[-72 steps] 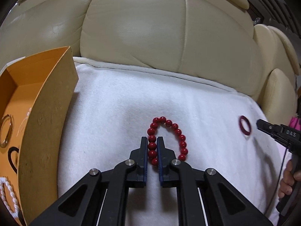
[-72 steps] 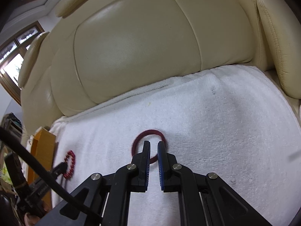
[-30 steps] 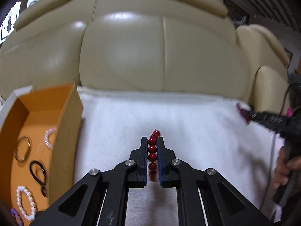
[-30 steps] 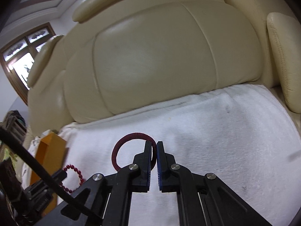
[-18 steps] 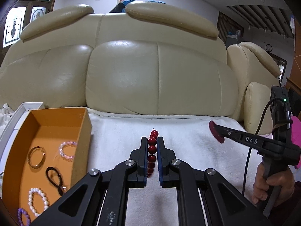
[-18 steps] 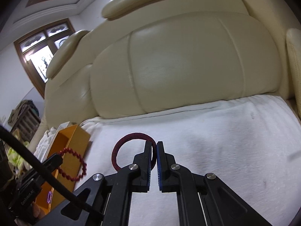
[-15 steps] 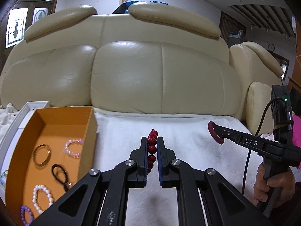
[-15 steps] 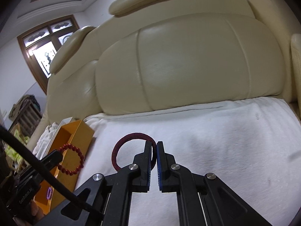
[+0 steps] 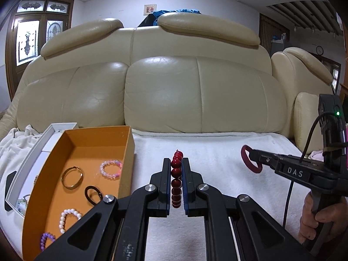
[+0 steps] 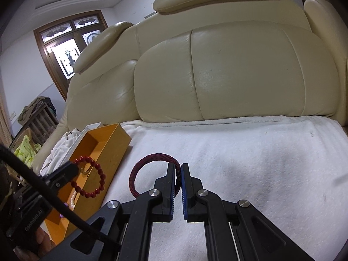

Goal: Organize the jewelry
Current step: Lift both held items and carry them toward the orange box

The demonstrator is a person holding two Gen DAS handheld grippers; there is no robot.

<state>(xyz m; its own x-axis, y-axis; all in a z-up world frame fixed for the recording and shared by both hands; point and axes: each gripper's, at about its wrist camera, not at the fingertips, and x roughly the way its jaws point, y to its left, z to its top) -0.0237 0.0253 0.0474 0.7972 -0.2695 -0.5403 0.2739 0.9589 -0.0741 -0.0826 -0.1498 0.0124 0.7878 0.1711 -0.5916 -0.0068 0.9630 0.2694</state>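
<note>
My left gripper [image 9: 176, 163] is shut on a red bead bracelet [image 9: 176, 182] and holds it in the air above the white towel, just right of the orange box [image 9: 128, 152]. From the right wrist view the bracelet [image 10: 95, 178] hangs in front of the box [image 10: 108, 152]. My right gripper [image 10: 178, 167] is shut on a dark red ring-shaped hair tie [image 10: 134, 174], also lifted off the towel; in the left wrist view it [image 9: 248, 161] is to the right.
The orange box holds a gold bangle [image 9: 71, 177], a pink bead bracelet [image 9: 111, 169], a black hair tie [image 9: 93, 193], a white pearl bracelet [image 9: 67, 217] and a purple one [image 9: 46, 240]. A white lid [image 9: 39, 150] lies left of it. The cream sofa back [image 9: 195, 91] rises behind the towel [image 10: 261, 152].
Both grippers have lifted their pieces off the towel and tilted up. The view has swung left, so the orange box and its contents show more fully.
</note>
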